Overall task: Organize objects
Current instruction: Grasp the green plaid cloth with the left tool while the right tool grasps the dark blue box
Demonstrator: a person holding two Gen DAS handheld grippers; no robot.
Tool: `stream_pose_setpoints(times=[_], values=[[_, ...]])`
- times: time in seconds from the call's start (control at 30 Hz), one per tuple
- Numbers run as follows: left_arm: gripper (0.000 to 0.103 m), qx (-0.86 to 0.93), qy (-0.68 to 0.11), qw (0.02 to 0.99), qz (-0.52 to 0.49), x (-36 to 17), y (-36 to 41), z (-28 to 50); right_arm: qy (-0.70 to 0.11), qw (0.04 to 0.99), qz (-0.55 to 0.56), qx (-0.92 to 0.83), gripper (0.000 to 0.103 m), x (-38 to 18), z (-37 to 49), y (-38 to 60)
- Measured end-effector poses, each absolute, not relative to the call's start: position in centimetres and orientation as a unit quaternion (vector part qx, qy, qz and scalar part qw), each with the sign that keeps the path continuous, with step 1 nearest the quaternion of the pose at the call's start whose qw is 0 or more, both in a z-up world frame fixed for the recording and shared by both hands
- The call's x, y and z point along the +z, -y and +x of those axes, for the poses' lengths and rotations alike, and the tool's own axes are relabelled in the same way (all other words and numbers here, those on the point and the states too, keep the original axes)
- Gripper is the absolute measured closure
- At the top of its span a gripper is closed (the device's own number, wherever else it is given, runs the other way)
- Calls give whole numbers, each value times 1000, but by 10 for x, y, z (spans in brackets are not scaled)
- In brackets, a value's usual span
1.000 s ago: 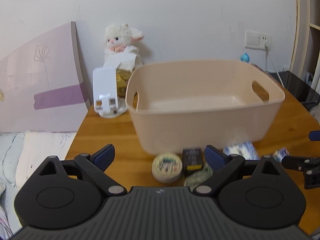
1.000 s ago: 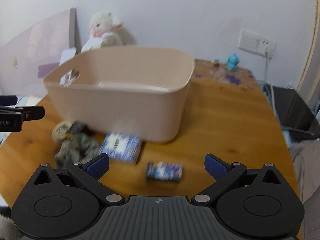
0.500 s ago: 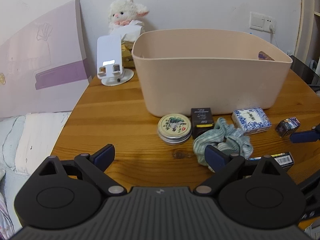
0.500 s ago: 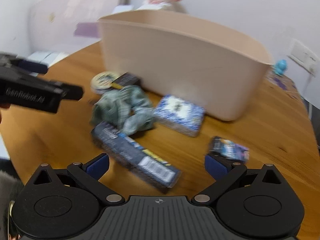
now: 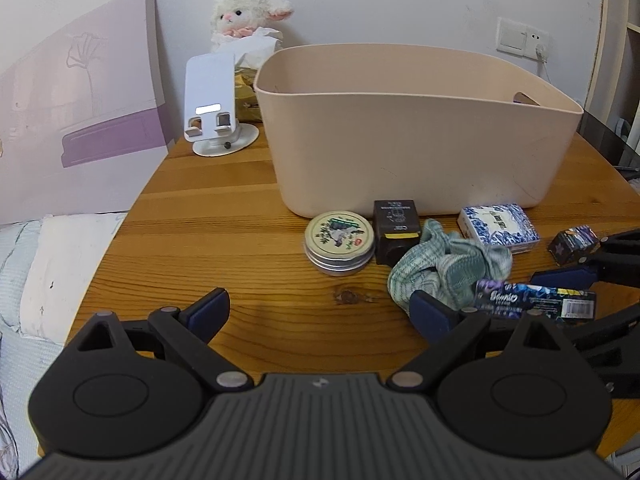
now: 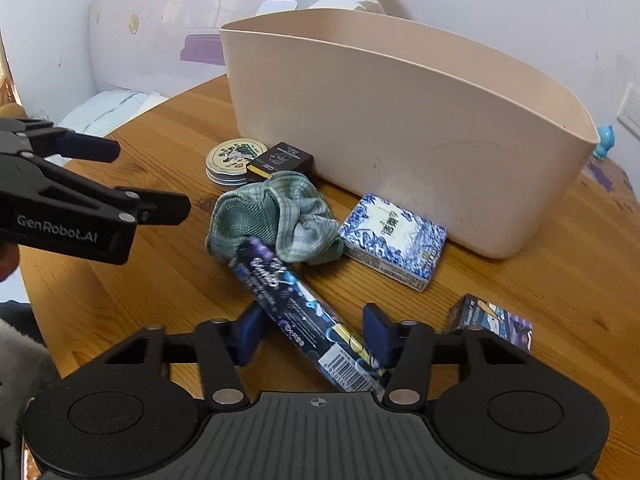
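A beige plastic bin (image 5: pixel 416 128) (image 6: pixel 400 120) stands on the wooden table (image 5: pixel 224 248). In front of it lie a round tin (image 5: pixel 339 240) (image 6: pixel 234 158), a dark brown box (image 5: pixel 396 222) (image 6: pixel 282 160), a green cloth (image 5: pixel 444 264) (image 6: pixel 276 216), a blue-and-white box (image 5: pixel 498 228) (image 6: pixel 394 240), a small dark box (image 5: pixel 572 244) (image 6: pixel 492 320) and a long dark box (image 5: pixel 532 300) (image 6: pixel 304 312). My right gripper (image 6: pixel 312 334) straddles the long dark box, jaws partly closed, not gripping it. My left gripper (image 5: pixel 320 308) is open and empty above bare table.
A white phone stand (image 5: pixel 212 120), a plush lamb (image 5: pixel 248 12) and a tissue pack stand behind the bin at the back left. A pink-purple headboard (image 5: pixel 80 120) and a bed (image 5: pixel 36 272) lie left of the table. A wall socket (image 5: pixel 520 38) is at the back right.
My right gripper has moved down and forward over the long dark box and its jaws have narrowed around it. My left gripper has dropped lower and drawn slightly nearer the table.
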State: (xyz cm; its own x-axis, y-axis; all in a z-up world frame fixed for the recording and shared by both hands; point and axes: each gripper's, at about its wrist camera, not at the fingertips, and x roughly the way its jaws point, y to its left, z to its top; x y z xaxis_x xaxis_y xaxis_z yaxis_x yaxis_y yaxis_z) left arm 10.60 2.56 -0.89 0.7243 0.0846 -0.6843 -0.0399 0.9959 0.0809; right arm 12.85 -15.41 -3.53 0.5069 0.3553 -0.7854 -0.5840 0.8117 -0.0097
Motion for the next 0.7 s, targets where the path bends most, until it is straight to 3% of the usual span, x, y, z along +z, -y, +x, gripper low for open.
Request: stream_pose_setpoints(times=[0.07, 0.2, 0.7], values=[[6, 32, -369, 928, 31, -10, -23, 107, -418, 856, -131, 276, 69, -35, 129, 160], [6, 30, -369, 929, 21, -11, -21, 109, -419, 858, -128, 269, 82, -34, 130, 168], [6, -39, -378, 925, 15, -25, 14, 121, -395, 881, -103, 239, 82, -27, 138, 192]])
